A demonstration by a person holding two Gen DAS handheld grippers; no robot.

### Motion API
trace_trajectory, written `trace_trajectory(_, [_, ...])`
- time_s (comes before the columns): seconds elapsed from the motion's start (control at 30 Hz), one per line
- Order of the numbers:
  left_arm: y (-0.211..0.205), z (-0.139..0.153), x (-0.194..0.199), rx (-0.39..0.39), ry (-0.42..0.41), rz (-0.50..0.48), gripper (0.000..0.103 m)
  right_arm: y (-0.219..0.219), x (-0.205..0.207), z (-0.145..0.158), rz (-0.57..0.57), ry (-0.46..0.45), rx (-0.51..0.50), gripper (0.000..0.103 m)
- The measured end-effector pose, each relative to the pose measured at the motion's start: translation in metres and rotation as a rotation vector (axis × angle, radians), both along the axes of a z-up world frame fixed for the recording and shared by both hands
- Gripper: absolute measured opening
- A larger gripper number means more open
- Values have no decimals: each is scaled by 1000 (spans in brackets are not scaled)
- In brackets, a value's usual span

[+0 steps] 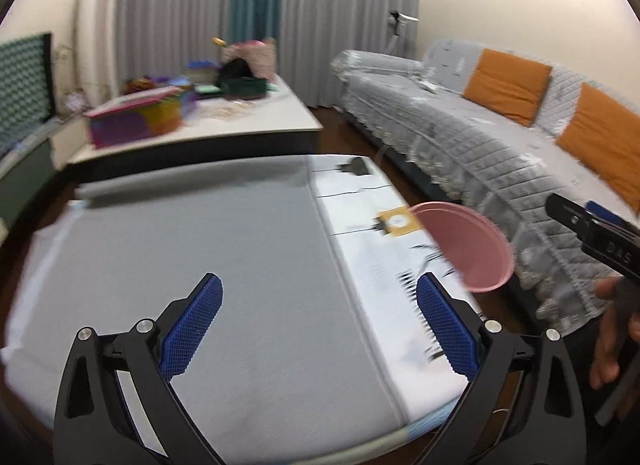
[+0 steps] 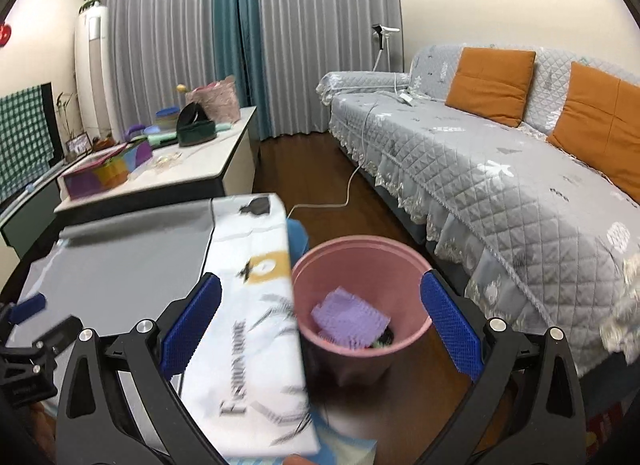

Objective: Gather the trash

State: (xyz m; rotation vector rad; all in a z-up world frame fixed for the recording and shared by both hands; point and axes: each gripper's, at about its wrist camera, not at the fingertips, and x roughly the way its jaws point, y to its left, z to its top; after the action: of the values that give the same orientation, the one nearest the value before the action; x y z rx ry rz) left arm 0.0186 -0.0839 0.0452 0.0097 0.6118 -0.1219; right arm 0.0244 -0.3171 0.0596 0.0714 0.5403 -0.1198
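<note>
left tool spread, empty | right tool spread, empty | pink bin holds purple piece | right tool body reads "D&S"

Dark item under the purple piece in the pink bin; cluttered far table blurred

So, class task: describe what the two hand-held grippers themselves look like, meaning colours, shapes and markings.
Both match. The left hand-held gripper and right hand-held gripper have glossy black angular linkage arms with silver round bolts. Each finger carries a blue pad with a knobbly grid texture. In the left view the right one's black body shows white lettering.
</note>
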Motion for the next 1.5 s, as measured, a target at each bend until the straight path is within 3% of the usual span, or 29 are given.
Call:
trace_trajectory(0.37, [44, -21, -58, -14, 42, 136, 95, 51, -52, -28, 9, 48, -98, 98])
trace_trajectory(0.8, [45, -33, -48, -30, 67, 144, 95, 70, -42, -47, 62, 94, -102, 98])
trace_trajectory(1.5, [38, -37, -47, -37, 79, 127, 95, 66, -41, -44, 49, 86, -88, 98])
